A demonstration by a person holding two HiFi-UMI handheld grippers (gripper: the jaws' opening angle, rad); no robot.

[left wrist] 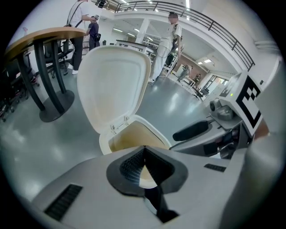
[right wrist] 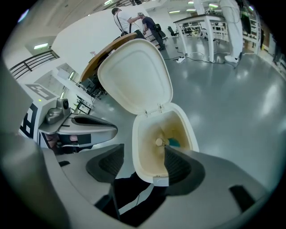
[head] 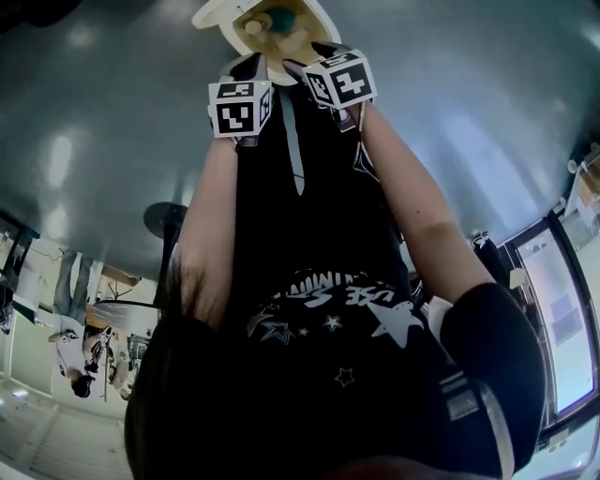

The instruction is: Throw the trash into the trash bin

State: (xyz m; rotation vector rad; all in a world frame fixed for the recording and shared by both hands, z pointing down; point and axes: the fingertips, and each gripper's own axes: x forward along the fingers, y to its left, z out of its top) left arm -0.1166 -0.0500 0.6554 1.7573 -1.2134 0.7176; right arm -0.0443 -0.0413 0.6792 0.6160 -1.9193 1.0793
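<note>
A white trash bin [right wrist: 136,150] stands on the grey floor with its lid [right wrist: 136,76] swung up. In its bottom lie a teal piece of trash [right wrist: 173,143] and a pale round piece [right wrist: 159,142]. My right gripper [right wrist: 143,161] hovers just above the bin's near rim, jaws wide open and empty. My left gripper [left wrist: 144,150] hangs beside it over the same bin [left wrist: 103,142], pads meeting at the tips with nothing between them. In the head view both marker cubes [head: 241,106] sit side by side just below the bin [head: 217,17].
A round wooden-topped table [left wrist: 49,33] on black legs stands left of the bin. Several people [left wrist: 172,31] stand far back among desks. The person's black clothing [head: 328,328] fills the lower head view. Glossy grey floor [right wrist: 232,98] surrounds the bin.
</note>
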